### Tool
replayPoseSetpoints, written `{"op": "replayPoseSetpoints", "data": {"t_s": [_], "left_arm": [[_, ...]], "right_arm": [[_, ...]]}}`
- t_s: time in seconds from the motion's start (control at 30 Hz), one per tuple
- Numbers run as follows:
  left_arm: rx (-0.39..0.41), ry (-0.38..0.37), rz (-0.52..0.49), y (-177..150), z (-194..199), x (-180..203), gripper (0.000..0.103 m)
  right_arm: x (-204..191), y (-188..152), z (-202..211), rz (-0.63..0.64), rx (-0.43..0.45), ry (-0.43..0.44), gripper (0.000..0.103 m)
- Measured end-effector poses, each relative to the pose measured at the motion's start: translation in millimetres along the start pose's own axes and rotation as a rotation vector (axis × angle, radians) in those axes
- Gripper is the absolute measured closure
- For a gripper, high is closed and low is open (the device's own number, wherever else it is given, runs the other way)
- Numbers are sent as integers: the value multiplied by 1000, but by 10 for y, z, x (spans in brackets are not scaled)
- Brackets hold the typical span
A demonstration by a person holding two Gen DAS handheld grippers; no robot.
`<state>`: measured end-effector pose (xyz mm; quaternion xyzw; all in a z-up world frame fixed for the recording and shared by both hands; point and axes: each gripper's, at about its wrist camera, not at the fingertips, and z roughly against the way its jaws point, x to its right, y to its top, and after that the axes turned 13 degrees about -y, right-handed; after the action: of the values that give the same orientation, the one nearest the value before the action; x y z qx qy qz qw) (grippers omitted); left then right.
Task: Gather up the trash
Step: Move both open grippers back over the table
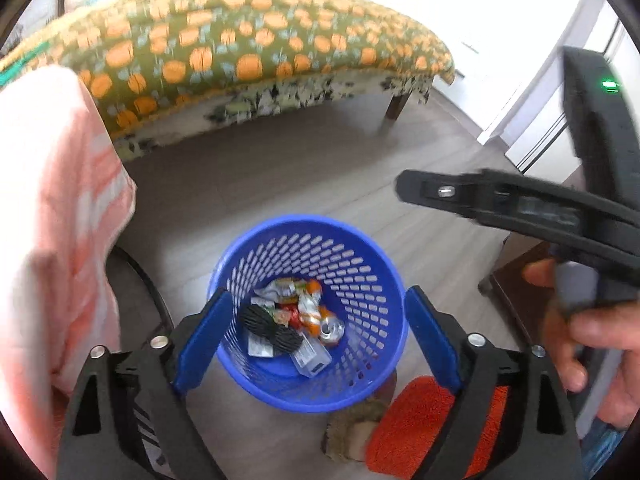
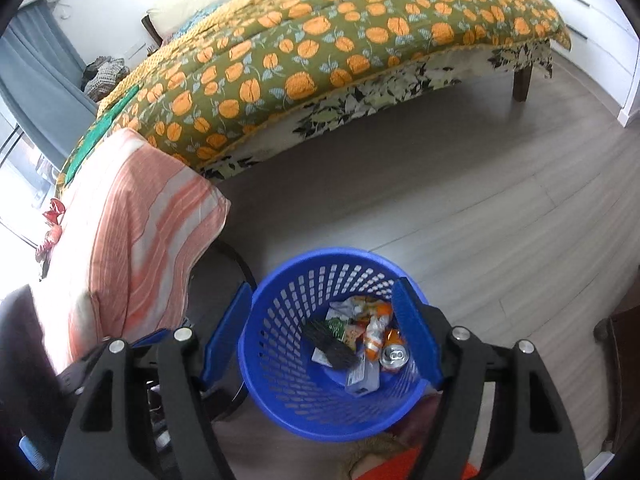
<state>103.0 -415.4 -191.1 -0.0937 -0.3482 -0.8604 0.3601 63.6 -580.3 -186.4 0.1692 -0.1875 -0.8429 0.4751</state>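
Both grippers, left [image 1: 316, 340] and right [image 2: 324, 336], hover fingers spread, empty; beneath them the basket [image 1: 360, 236] holds our collected trash [image 1: 296, 320].

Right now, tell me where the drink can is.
The drink can lies inside the blue basket on the floor, at the right edge of the trash pile, beside the orange wrappers; the right wrist view shows it too, low and centre-right.
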Motion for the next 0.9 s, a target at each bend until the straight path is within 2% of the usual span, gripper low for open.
{"op": "replayPoseSetpoints", "data": {"t_s": [0.17, 0.33, 0.53, 0.77, 0.8, 0.9], "left_arm": [[89, 9, -44, -51, 493, 125, 8], [153, 42, 1, -247, 1023, -70, 7], [205, 195, 86, -541, 1592, -570, 6], [229, 390, 233, -924, 2178, -1326, 6], [233, 405, 251, -974, 2258, -1419, 6], [245, 453, 312, -1103, 2494, -1711, 6]], "right_arm": [[-158, 43, 168, 26, 79, -19, 30], [-489, 57, 401, 104, 205, -31, 28], [-1115, -17, 551, 249, 296, 4, 22], [-1886, -210, 583, 412, 314, 89, 19], [-2008, -250, 590, 435, 313, 106, 16], [-2348, -369, 602, 510, 316, 152, 15]]}}
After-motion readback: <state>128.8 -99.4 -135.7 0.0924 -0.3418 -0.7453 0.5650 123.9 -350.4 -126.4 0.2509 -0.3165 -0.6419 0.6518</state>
